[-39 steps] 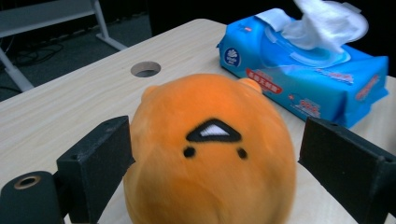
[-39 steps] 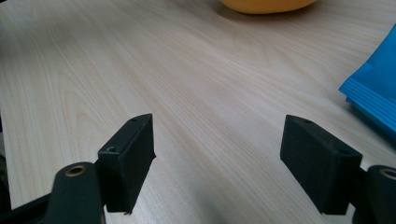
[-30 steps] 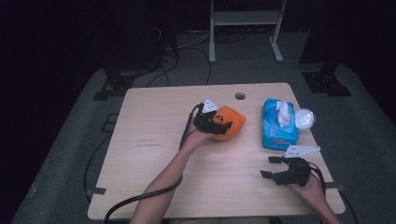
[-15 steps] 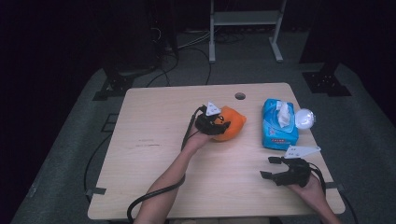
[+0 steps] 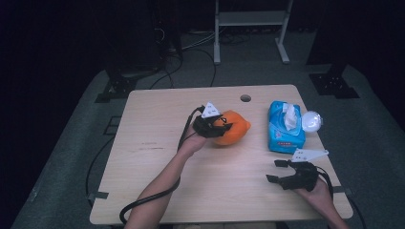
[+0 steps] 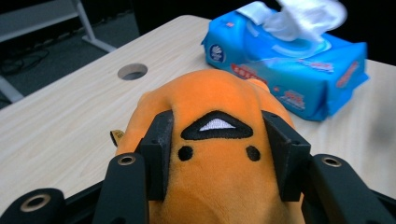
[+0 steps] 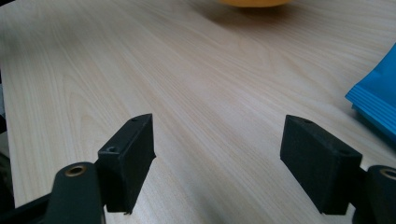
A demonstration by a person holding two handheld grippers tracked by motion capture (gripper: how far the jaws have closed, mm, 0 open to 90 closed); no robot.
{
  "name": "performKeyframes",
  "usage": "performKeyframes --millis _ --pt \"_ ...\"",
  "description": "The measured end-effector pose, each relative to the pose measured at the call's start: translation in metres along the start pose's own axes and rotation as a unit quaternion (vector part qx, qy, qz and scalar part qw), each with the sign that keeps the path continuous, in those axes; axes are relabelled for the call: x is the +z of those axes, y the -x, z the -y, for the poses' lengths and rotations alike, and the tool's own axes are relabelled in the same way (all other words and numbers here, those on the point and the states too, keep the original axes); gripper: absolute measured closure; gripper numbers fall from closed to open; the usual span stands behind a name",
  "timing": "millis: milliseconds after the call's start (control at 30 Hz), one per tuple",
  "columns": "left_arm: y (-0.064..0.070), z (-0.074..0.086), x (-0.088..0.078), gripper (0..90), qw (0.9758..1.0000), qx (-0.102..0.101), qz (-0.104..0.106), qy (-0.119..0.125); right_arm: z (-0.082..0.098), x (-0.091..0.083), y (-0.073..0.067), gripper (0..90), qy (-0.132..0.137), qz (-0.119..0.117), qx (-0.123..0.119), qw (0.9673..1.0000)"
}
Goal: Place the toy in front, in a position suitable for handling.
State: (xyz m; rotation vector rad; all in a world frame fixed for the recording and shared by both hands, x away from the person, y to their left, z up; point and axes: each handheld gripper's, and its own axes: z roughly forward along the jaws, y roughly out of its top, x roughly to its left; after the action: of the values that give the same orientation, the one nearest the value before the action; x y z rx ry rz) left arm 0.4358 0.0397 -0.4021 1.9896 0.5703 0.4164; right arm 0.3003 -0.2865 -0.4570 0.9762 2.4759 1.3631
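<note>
Gripping the orange plush toy (image 5: 232,128), the left tool (image 5: 220,127) has its two black jaws pressed into the toy's sides; these jaws have just been closing, and in the left gripper view the toy (image 6: 219,154) sits squarely between them, its embroidered dots and dark triangle facing up. The fabric bulges slightly around each jaw, so the hold looks like a squeeze into stuffing, not onto anything rigid. Position: toy lies near the centre of the desk (image 5: 157,157), at about 9 o'clock from the blue wipes pack (image 5: 285,127) and apart from it; the cable hole (image 5: 245,98) sits at roughly 1 o'clock from the toy. Handling judgement: soft, light, compressible, not fragile; plush pile gives good friction, so slip is unlikely, but a soft body can sag or swing if held off-centre. Best grip point appears to be across the widest part of the body, as taken now, rather than on a thin edge or the small tag at its side. The right tool (image 5: 281,172) rests near the desk's 5 o'clock corner with jaws spread wide and nothing between them; the right gripper view shows bare wood between its jaws. A white wipe (image 6: 299,14) pokes from the pack's lid.
</note>
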Motion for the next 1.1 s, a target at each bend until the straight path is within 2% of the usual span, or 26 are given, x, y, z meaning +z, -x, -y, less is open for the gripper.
performKeyframes --millis 100,200,233,333,367,400,500,567,600,700,800,833,867,900,967,1033,1100 --pt "0.004 -0.002 -0.009 51.3 0.9999 0.005 0.009 0.007 0.000 0.000 0.000 25.0 -0.001 0.001 0.000 1.0000" --pt "0.012 -0.004 -0.029 51.6 0.9992 0.009 0.028 0.025 0.001 0.000 0.001 24.9 -0.001 0.001 0.003 1.0000" --pt "0.012 -0.004 -0.029 51.7 0.9992 0.009 0.028 0.025 0.001 0.000 0.001 24.9 -0.001 0.001 0.003 1.0000" --pt "0.023 -0.005 -0.052 51.7 0.9980 0.020 0.044 0.040 0.001 0.001 0.001 24.9 -0.002 0.001 0.001 1.0000" --pt "0.023 -0.005 -0.052 51.8 0.9980 0.020 0.044 0.040 0.001 0.001 0.001 24.9 -0.002 0.001 0.001 1.0000" --pt "0.027 -0.005 -0.059 51.8 0.9975 0.021 0.049 0.046 0.000 0.001 0.001 25.0 0.001 0.002 0.002 1.0000" --pt "0.038 -0.005 -0.073 51.8 0.9960 0.041 0.065 0.045 0.001 0.001 0.001 24.9 0.002 0.002 0.002 1.0000" --pt "0.043 -0.003 -0.079 51.8 0.9954 0.045 0.071 0.045 0.001 0.001 0.001 24.9 0.000 0.002 0.007 1.0000" --pt "0.048 0.001 -0.087 51.8 0.9944 0.050 0.081 0.046 0.001 0.000 0.001 24.9 0.001 0.002 0.007 1.0000" --pt "0.051 0.007 -0.093 51.8 0.9940 0.052 0.086 0.044 0.002 0.000 0.002 24.9 0.003 0.003 0.011 0.9999" --pt "0.051 0.025 -0.102 51.8 0.9936 0.050 0.092 0.041 0.002 -0.002 0.004 24.9 0.006 0.004 0.016 0.9999" --pt "0.051 0.025 -0.102 51.8 0.9936 0.050 0.092 0.041 0.002 -0.002 0.004 24.9 0.006 0.004 0.016 0.9999" --pt "0.050 0.036 -0.102 51.8 0.9940 0.041 0.095 0.037 0.002 -0.003 0.005 24.9 0.008 0.007 0.014 0.9998" --pt "0.050 0.036 -0.102 51.8 0.9940 0.041 0.095 0.037 0.002 -0.003 0.005 24.9 0.008 0.007 0.014 0.9998" --pt "0.051 0.046 -0.101 51.8 0.9938 0.043 0.097 0.033 0.002 -0.005 0.006 24.9 0.013 0.011 0.016 0.9997" --pt "0.050 0.054 -0.100 51.8 0.9938 0.034 0.101 0.034 0.001 -0.006 0.007 25.0 0.015 0.017 0.019 0.9996" --pt "0.051 0.062 -0.098 51.7 0.9931 0.032 0.106 0.039 0.001 -0.007 0.007 24.9 0.015 0.020 0.017 0.9995"
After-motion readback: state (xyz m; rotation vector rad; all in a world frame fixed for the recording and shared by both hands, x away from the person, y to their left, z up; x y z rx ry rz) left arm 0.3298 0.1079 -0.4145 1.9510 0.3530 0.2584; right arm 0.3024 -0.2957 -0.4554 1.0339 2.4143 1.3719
